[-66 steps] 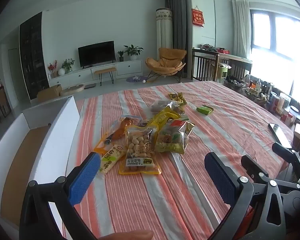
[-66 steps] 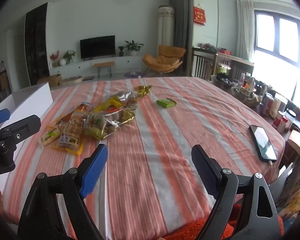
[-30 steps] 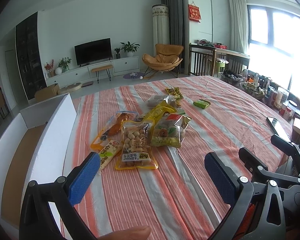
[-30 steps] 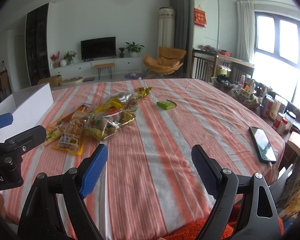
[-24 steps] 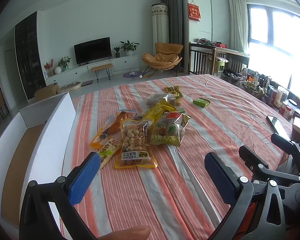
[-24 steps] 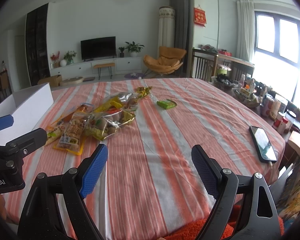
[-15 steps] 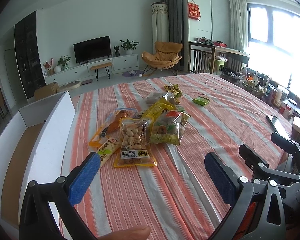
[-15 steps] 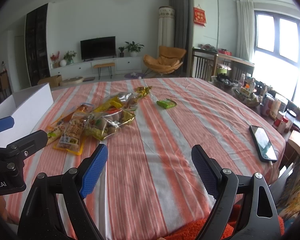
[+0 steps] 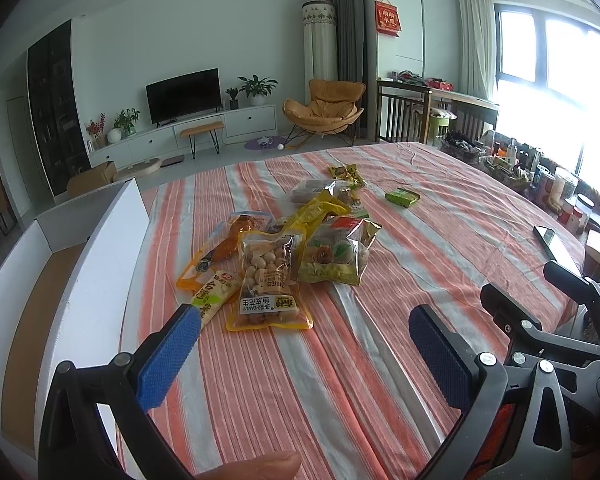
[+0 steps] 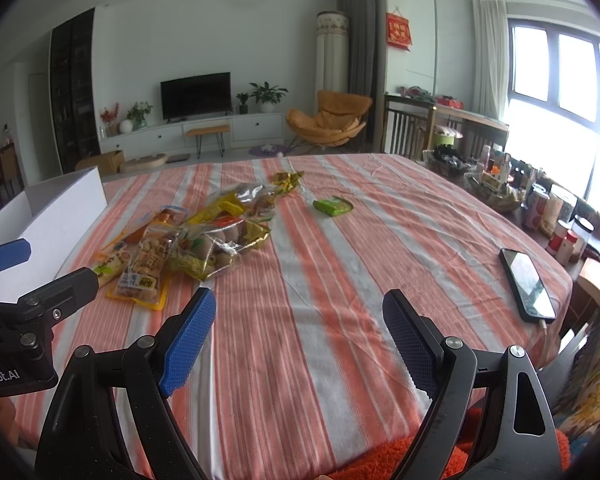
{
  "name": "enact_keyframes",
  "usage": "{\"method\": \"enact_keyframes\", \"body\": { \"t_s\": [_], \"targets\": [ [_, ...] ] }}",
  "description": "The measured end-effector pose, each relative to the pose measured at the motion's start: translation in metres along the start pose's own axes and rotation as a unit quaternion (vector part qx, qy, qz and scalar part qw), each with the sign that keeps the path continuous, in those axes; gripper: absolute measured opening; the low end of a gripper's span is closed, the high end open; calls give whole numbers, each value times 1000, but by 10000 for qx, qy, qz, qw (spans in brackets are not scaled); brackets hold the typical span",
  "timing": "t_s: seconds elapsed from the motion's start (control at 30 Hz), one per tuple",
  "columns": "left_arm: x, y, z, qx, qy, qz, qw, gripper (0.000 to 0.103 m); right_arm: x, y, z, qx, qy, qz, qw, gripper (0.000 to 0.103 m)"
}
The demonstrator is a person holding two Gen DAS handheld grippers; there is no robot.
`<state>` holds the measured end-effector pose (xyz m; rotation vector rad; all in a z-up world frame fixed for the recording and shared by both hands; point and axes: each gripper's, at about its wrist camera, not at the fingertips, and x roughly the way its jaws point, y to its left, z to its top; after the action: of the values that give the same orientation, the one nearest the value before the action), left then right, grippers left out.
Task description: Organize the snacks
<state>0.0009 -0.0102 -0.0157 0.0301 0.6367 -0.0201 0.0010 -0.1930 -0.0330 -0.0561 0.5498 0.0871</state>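
While both tools hang above the striped tablecloth [image 10: 340, 264], the left gripper [image 9: 300, 336] and right gripper [image 10: 296, 320] stand spread wide, each with nothing between its 2 blue pads. From the left wrist camera, the pile of snacks [image 9: 292, 248] lies at 12 o'clock, the peanut bag [image 9: 268, 280] nearest. The white box [image 9: 80, 272] sits at 9 o'clock. A small green packet [image 10: 333, 205] lies apart from the pile; a phone [image 10: 527, 283] rests at 3 o'clock.
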Motion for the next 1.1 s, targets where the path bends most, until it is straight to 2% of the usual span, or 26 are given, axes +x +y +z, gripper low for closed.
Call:
{"method": "enact_keyframes", "body": {
  "t_s": [1.1],
  "targets": [
    [5,-1,-4,10,42,1,10000,103,3,0,-1,31,20,15,10000,88]
  ]
}}
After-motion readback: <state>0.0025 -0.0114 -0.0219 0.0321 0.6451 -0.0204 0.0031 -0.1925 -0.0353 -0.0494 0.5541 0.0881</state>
